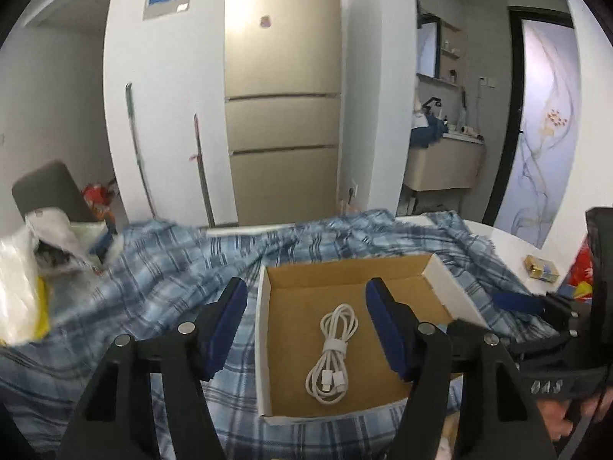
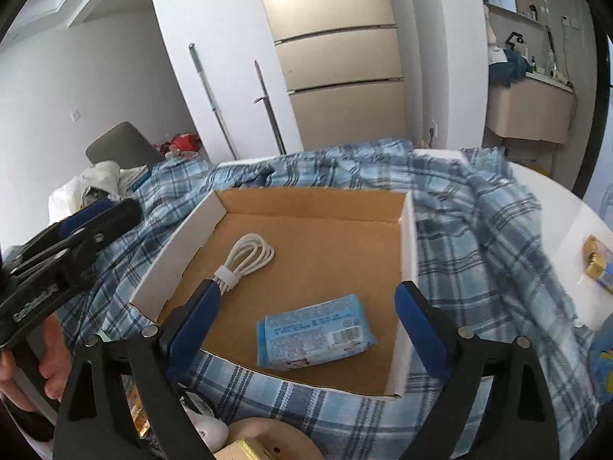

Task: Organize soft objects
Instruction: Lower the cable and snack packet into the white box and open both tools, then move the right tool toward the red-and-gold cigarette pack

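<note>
Already both soft things lay in the box (image 2: 406, 237) mid-bench: cable (image 2: 249, 257) by its left wall, wipes (image 2: 316, 335) near its front. My left hand-held gripper (image 1: 306, 324) and right hand-held gripper (image 2: 306, 329) hung open, empty, so neither snagged them.

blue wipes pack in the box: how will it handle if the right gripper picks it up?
The wipes pack looks like soft film, so it will probably squash and sag. Its glossy wrap may slip. It lies flat in the cardboard box, so rolling seems unlikely.
</note>
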